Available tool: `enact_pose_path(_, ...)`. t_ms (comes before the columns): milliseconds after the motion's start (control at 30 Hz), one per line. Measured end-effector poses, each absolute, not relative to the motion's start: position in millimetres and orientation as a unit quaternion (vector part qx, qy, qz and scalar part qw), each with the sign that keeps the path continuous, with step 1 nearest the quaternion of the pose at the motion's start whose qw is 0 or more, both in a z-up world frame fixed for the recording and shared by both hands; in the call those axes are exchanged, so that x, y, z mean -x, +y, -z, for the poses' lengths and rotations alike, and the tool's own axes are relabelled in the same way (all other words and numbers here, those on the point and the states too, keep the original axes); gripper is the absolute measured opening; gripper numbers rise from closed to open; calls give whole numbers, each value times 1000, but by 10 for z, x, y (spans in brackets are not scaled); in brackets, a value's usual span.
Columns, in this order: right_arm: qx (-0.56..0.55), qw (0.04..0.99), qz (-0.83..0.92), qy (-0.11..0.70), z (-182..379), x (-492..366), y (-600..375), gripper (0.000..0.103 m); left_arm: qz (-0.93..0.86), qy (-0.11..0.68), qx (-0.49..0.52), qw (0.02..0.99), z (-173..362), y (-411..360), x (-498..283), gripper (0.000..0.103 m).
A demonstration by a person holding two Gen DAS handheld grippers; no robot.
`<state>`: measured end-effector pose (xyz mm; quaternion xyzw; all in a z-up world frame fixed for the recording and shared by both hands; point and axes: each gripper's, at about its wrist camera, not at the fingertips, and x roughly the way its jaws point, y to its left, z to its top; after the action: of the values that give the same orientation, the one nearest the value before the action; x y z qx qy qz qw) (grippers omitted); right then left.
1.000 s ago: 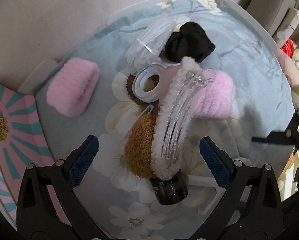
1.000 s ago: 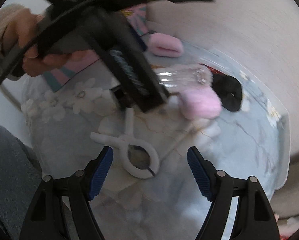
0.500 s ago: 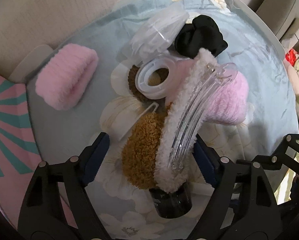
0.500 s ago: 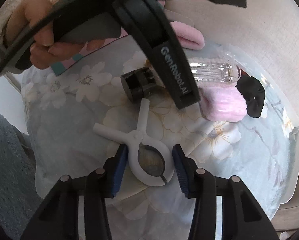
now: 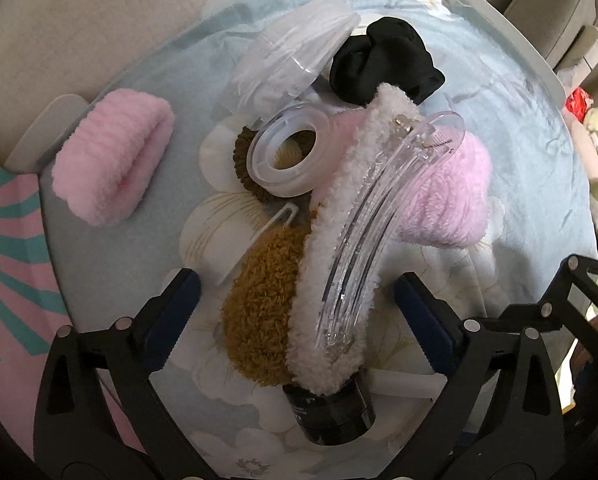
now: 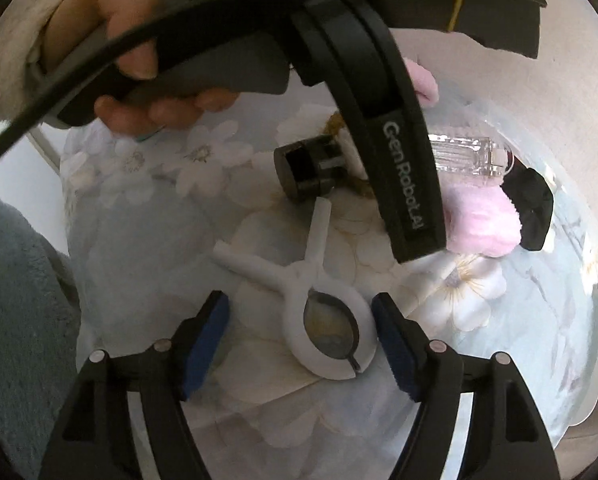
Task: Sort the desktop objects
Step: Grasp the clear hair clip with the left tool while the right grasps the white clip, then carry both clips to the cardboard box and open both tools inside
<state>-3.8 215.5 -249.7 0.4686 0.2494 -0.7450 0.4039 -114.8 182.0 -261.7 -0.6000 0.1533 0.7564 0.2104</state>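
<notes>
A heap of hair accessories lies on the floral cloth. In the left wrist view my left gripper (image 5: 297,300) is open, its fingers on either side of a brown fuzzy clip (image 5: 259,320) and a white fleece clear claw clip (image 5: 351,248). A black cylinder (image 5: 331,412) lies under them. In the right wrist view my right gripper (image 6: 301,328) is open around the ring end of a white plastic clamp (image 6: 299,280), with gaps on both sides. The left gripper's body (image 6: 399,160) hangs above it.
A pink scrunchie (image 5: 111,160), a second pink scrunchie (image 5: 451,196), a black scrunchie (image 5: 383,64), a clear round box (image 5: 291,52) and a clear tape ring (image 5: 287,160) lie further back. A pink and teal card (image 5: 11,260) is at the left. The table rim (image 5: 531,52) curves behind.
My left gripper moved forward over the brown and white clips and narrowed a little. My right gripper came down around the white clamp's ring, narrowing then widening slightly.
</notes>
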Motion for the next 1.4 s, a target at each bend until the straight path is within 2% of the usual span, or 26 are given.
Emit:
enact_pose_path(167,-466,404,742,262,2496,4,2152,70,-749,157,607,214,2642,1846,1146,102)
enact_pose_path(633,-464,405,745,257,2486,-42,2199,71,-752,154,606,210,2637,1857,1094,103)
enact_pose_path(700,-460,405,748,256,2479,-65,2209,69,-755,152,604,206,2616,1845,1083,95)
enact_pose_path(733,-457,406,749,255,2465,-77,2221,61,-759,149,600,205,2589,1828,1075,90)
enact_pose_path(767,-455,405,751,253,2451,-82,2233,49,-764,145,595,202,2551,1803,1067,77)
enact_pose_path(800,-455,404,753,249,2438,-84,2247,43,-767,142,592,201,2527,1787,1064,60)
enact_pose_path(867,-456,403,753,249,2436,-96,2261,39,-769,139,591,197,2489,1760,1061,49)
enact_pose_path(1100,-439,392,767,254,2372,-202,2281,39,-769,142,591,198,2444,1766,996,44)
enact_pose_path(1400,-438,360,794,220,2204,-224,2490,39,-784,140,570,201,2114,1667,1051,43)
